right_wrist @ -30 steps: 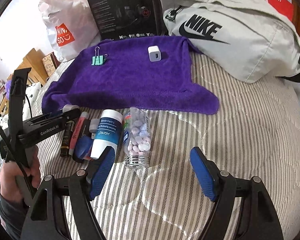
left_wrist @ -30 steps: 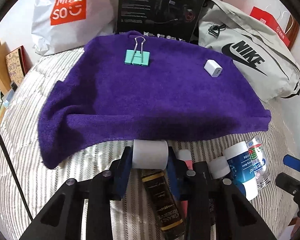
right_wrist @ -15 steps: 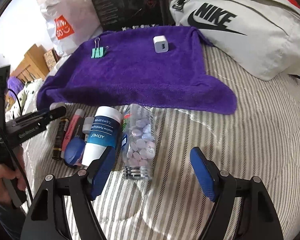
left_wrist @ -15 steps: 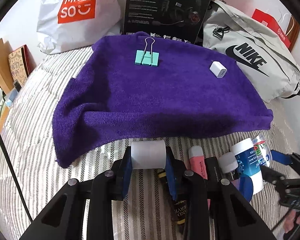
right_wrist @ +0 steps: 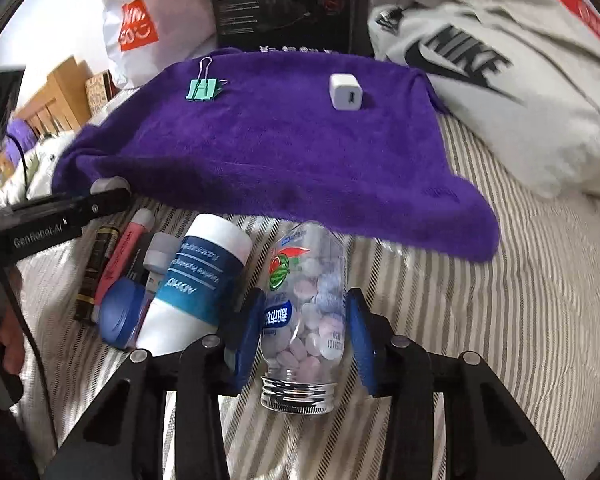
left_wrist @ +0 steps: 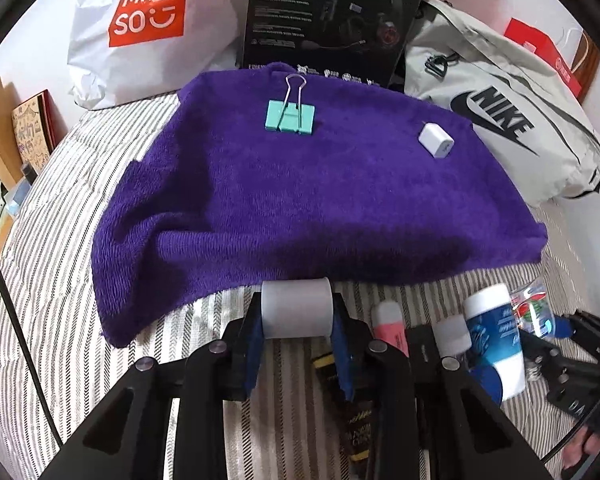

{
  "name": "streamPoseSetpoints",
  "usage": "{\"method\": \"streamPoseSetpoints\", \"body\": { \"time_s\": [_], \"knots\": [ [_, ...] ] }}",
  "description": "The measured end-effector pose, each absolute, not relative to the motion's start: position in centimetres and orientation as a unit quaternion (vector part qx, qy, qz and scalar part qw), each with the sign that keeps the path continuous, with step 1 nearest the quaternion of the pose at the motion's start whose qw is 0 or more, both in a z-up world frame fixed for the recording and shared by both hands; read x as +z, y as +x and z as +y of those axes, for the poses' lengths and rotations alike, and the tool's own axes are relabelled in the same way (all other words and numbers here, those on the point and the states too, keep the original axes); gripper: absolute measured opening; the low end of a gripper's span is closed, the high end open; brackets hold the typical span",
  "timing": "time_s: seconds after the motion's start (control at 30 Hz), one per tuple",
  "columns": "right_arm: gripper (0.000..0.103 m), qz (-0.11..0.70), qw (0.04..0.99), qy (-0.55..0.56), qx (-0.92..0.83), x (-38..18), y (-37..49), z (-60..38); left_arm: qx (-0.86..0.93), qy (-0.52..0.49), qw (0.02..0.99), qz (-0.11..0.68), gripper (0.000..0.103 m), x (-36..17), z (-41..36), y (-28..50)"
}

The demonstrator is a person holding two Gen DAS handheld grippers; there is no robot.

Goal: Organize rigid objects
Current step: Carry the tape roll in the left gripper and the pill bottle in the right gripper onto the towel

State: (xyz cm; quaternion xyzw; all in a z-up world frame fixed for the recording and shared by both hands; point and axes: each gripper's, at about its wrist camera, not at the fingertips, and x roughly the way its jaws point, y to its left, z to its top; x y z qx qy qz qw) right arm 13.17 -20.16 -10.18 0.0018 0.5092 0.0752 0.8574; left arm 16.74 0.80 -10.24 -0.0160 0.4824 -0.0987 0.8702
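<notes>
We see a clear candy bottle [right_wrist: 306,304] lying on the striped bed [right_wrist: 500,320], its long axis running from its ribbed metal cap, nearest us, up toward the purple towel [right_wrist: 284,152]; pale round tablets fill it. The right gripper [right_wrist: 305,330] has just been closing, and its blue pads now sit against the bottle's two sides. Just left lies a white and blue tube [right_wrist: 196,288], then a blue cap, a pink stick and a dark tube, partly covering one another, their labels hard to read. The left gripper [left_wrist: 297,314] is clamped on a smooth white cylinder [left_wrist: 297,312] held crosswise; what lies below it is hidden. On the fuzzy towel rest a teal binder clip [left_wrist: 290,116] and a white charger cube [left_wrist: 436,141], well apart.
</notes>
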Motion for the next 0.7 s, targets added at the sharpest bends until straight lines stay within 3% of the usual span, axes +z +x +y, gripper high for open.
{"method": "streamPoseSetpoints", "body": {
  "time_s": [0.23, 0.47, 0.57, 0.6, 0.7],
  "knots": [
    [0.042, 0.508, 0.857, -0.007, 0.084, -10.2, 12.1, -21.1, -0.095, -0.014, 0.873, 0.478, 0.029, -10.0, 0.7, 16.6],
    [0.05, 0.494, 0.864, -0.03, 0.087, -10.3, 10.1, -21.1, -0.101, -0.028, 0.873, 0.477, 0.029, -10.1, 1.2, 16.4],
    [0.048, 0.484, 0.87, -0.03, 0.084, -10.4, 9.6, -21.2, -0.105, -0.022, 0.872, 0.477, 0.029, -10.0, 1.0, 16.2],
    [0.041, 0.484, 0.871, -0.027, 0.081, -10.3, 9.7, -21.3, -0.108, -0.024, 0.872, 0.478, 0.029, -9.9, 1.1, 16.1],
    [0.041, 0.49, 0.868, -0.002, 0.086, -10.1, 9.8, -22.0, -0.108, -0.024, 0.874, 0.473, 0.029, -9.5, 1.4, 15.9]
  ]
}}
